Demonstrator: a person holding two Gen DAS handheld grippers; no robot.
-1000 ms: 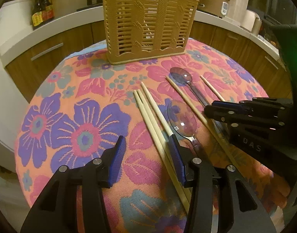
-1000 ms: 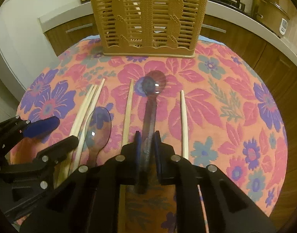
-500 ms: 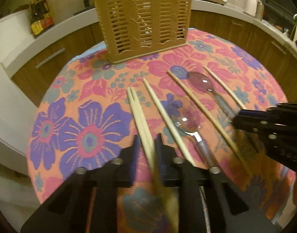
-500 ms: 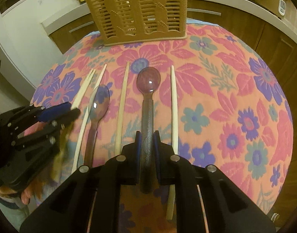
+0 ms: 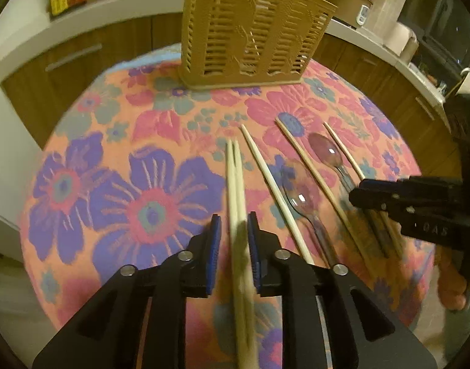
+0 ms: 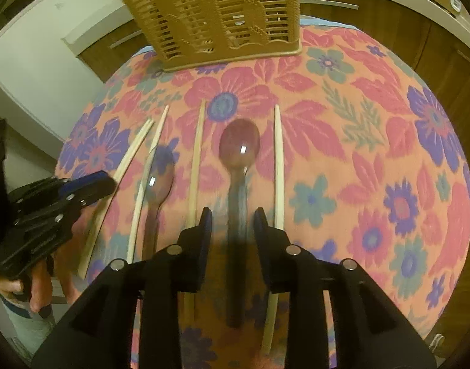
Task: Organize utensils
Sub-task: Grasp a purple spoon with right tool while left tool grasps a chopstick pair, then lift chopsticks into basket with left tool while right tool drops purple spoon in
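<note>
While both grippers point down at the flowered tablecloth (image 5: 118,184), each has a utensil between its fingers. The left gripper (image 5: 233,246) straddles a pair of chopsticks (image 5: 235,178) that lie side by side and run straight out ahead of it. Its jaws have just been opening a little; the pair sits close against the right-hand blue pad (image 5: 253,246), with a gap to the left-hand pad. Whether that pad still presses the sticks I cannot tell, as they are blurred there.

Just right of this gripper lies a single chopstick (image 5: 275,190), then a clear spoon (image 5: 299,200), another chopstick (image 5: 312,166), a purple-tinted spoon (image 5: 327,153) and one more chopstick (image 5: 342,147).

The right gripper (image 6: 233,233) sits over the handle of the purple-tinted spoon (image 6: 239,144), whose bowl lies ahead of the fingertips. Its jaws have just been opening and now stand spread, with clear space on both sides of the handle; the pads do not touch it. A chopstick (image 6: 277,160) lies just outside its right finger, another (image 6: 196,160) just outside its left.

Far ahead of both grippers, at the cloth's back edge, stands the tan slatted utensil holder (image 6: 216,15), upright.
</note>
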